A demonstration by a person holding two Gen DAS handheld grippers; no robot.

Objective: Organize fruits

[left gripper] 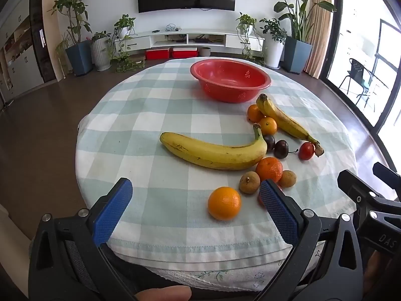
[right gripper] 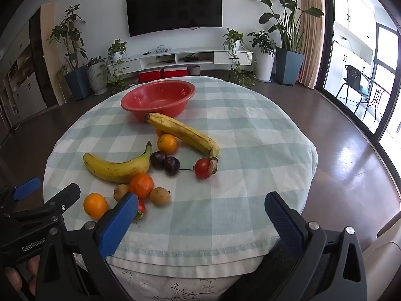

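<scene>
A red bowl [left gripper: 230, 80] [right gripper: 158, 99] stands empty at the far side of the round table. In front of it lie two bananas [left gripper: 215, 151] [right gripper: 184, 133], several oranges [left gripper: 224, 203] [right gripper: 95, 205], two dark plums [left gripper: 280, 148] [right gripper: 165, 161], a red tomato [left gripper: 306, 150] [right gripper: 203, 168], two brown longans [left gripper: 249, 182] [right gripper: 160, 196] and a strawberry [right gripper: 140, 210] half hidden by my right gripper's finger. My left gripper [left gripper: 195, 195] is open and empty at the near edge, by the nearest orange. My right gripper [right gripper: 200, 208] is open and empty over bare cloth at the near edge.
The table wears a green-and-white checked cloth [left gripper: 155, 105] [right gripper: 250, 130]. Each gripper shows at the edge of the other's view, the right in the left wrist view [left gripper: 371, 193] and the left in the right wrist view [right gripper: 37, 200]. Beyond are dark floor, potted plants, a TV unit and a glass door at right.
</scene>
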